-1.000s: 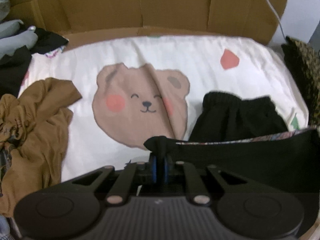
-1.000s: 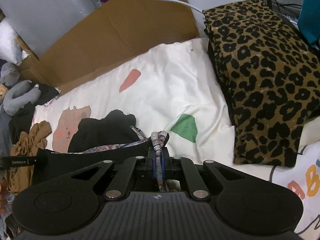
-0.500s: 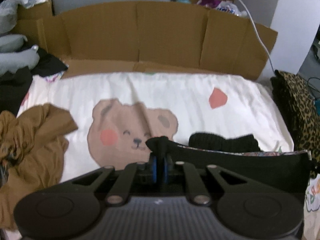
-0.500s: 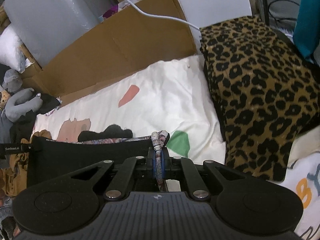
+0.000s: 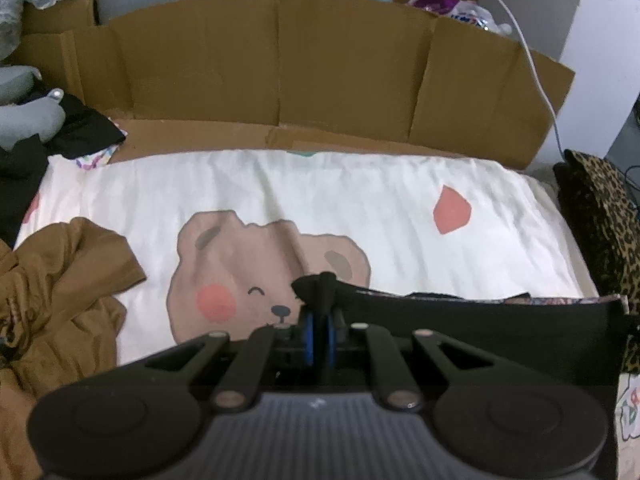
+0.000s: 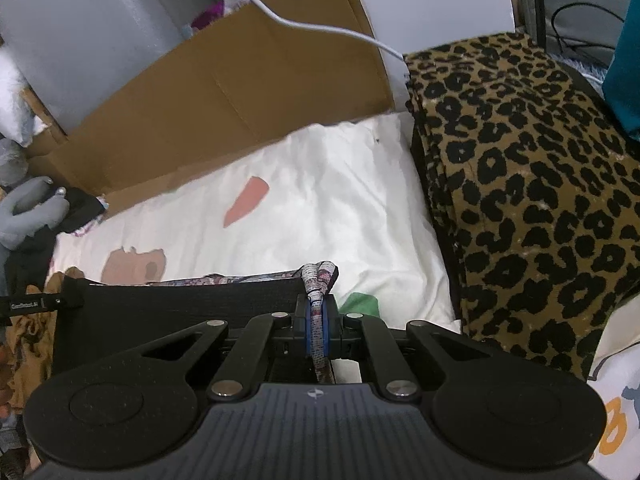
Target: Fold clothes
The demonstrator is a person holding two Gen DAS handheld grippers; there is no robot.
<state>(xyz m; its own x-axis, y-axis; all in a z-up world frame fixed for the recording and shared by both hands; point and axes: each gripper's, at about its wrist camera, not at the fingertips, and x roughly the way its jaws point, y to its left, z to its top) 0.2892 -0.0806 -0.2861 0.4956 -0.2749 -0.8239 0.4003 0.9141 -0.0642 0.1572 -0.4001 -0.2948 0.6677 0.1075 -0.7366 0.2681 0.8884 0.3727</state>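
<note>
The black garment (image 5: 480,332) hangs stretched in a flat band between the two claws, raised above the bear-print bed sheet (image 5: 320,192). Its outer face is plain black; a thin strip of a busy, multicoloured printed lining shows along its top edge. The left claw (image 5: 318,320) is clamped tight on a bunched black corner of it, and the right claw (image 6: 318,320) is clamped on the opposite corner, where the printed side curls over the fingertips.

Most of the garment below the top edge is hidden behind the claw bodies, so its kind and full shape cannot be made out. A brown garment (image 5: 60,288) lies crumpled on the sheet to the left of the bear's face, cut off by the frame edge. A folded leopard-print cloth (image 6: 520,200) sits at the sheet's right edge, touching it. A cardboard wall (image 5: 280,64) stands behind the sheet, with a white cable (image 6: 320,24) draped over it. A grey plush toy (image 6: 32,208) lies at the sheet's far left corner, partly out of view.

In the right wrist view a small black tag (image 6: 32,304) at the garment's left end carries pale lettering too small to read. Orange letters on the sheet near the leopard cloth are cut off.
</note>
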